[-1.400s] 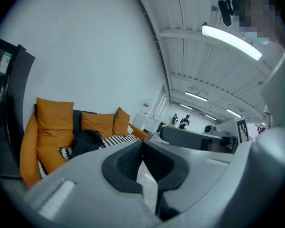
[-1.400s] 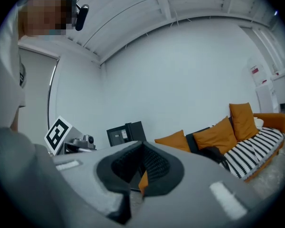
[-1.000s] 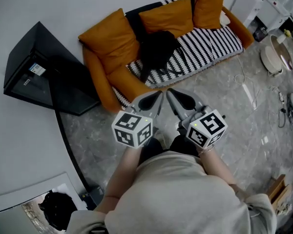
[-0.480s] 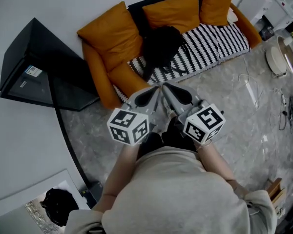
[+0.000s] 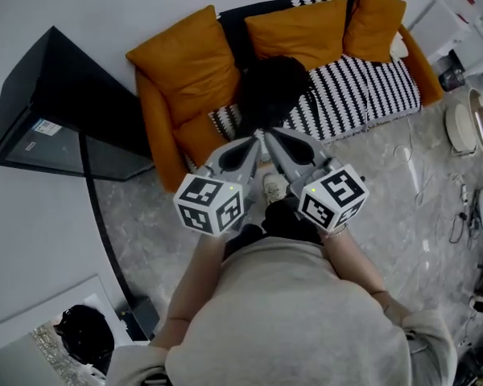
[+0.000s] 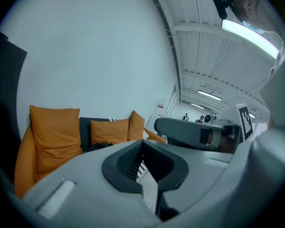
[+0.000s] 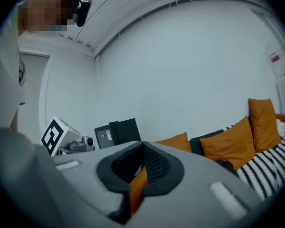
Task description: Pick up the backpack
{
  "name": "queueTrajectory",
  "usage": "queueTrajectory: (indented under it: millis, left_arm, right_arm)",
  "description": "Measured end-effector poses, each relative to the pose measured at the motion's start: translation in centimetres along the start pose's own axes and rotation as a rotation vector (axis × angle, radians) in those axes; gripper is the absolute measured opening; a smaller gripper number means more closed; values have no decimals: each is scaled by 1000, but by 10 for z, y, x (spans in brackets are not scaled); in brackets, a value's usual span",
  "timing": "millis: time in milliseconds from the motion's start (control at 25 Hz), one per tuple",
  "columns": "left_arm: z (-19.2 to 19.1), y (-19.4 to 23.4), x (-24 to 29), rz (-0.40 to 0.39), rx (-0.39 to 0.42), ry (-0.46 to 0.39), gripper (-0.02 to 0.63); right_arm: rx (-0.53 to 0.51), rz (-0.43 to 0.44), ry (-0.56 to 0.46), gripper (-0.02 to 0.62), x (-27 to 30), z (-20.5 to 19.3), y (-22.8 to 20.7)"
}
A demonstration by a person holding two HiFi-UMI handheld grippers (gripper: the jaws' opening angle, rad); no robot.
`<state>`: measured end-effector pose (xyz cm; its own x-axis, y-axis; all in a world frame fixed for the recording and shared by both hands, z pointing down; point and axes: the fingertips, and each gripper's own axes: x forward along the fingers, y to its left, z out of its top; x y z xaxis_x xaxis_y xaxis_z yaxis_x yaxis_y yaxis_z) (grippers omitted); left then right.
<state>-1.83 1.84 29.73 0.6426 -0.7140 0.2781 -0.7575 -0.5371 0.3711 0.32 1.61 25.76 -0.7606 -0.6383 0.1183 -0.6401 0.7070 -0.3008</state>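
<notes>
Far left: black angular cabinet (image 5: pixel 60 107) against the pale wall. Next to it: orange fabric sofa (image 5: pixel 177 71) with a black soft backpack (image 5: pixel 272 91) on the seat, resting against the back cushions and partly over a black-and-white striped throw (image 5: pixel 362 87). In front of the sofa, above grey stone floor (image 5: pixel 145 223): left gripper (image 5: pixel 255 141), jaws pressed together, nothing between them, aimed toward the backpack, apart from it. Just beside it: right gripper (image 5: pixel 270 135), jaws likewise closed tight on nothing, tips close to the left's.
</notes>
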Motion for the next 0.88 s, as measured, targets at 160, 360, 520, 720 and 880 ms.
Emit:
queueTrajectory:
  millis: [160, 360, 520, 720, 880]
  left_arm:
    - [17, 15, 36, 36, -18, -17, 8]
    - [36, 30, 76, 86, -32, -35, 8]
    - [50, 49, 94, 135, -37, -56, 8]
    - [48, 72, 102, 205, -80, -56, 8]
    - [43, 83, 105, 235, -117, -47, 8]
  right_arm:
    - [-2, 42, 16, 3, 18, 15, -36]
    - [-3, 92, 48, 3, 41, 26, -81]
    - [-5, 138, 71, 3, 60, 29, -101]
    - [11, 188, 111, 3, 76, 22, -113]
    - [22, 211, 138, 3, 85, 14, -119]
